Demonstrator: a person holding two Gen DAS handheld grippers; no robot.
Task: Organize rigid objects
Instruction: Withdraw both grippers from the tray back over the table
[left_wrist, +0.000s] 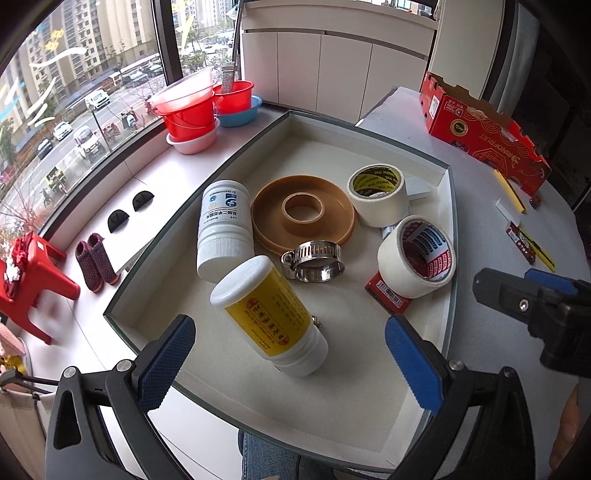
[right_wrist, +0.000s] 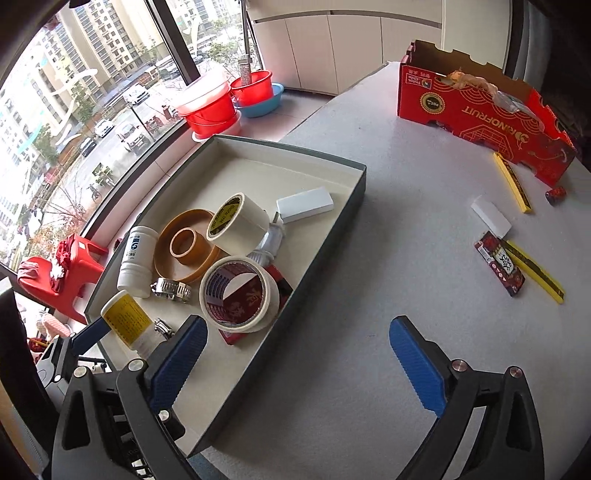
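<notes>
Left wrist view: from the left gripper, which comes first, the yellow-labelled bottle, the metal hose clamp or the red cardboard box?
1. Yellow-labelled white bottle, lying between the open left gripper fingers.
2. Metal hose clamp, mid-tray.
3. Red cardboard box, far right on the table.

We see a grey table (right_wrist: 369, 280) carrying a shallow tray (right_wrist: 325, 236) at left, a red carton (right_wrist: 480, 122) far right, yellow strips (right_wrist: 511, 181) nearer.

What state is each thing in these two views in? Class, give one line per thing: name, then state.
Left tool: open, empty.
Right tool: open, empty.
Yellow-label bottle: capped, lying tilted in the tray.
White bottle: capped, lying on its side.
Hose clamp: closed loop, loose.
Tray: uncovered.
Red carton: open-topped.
</notes>
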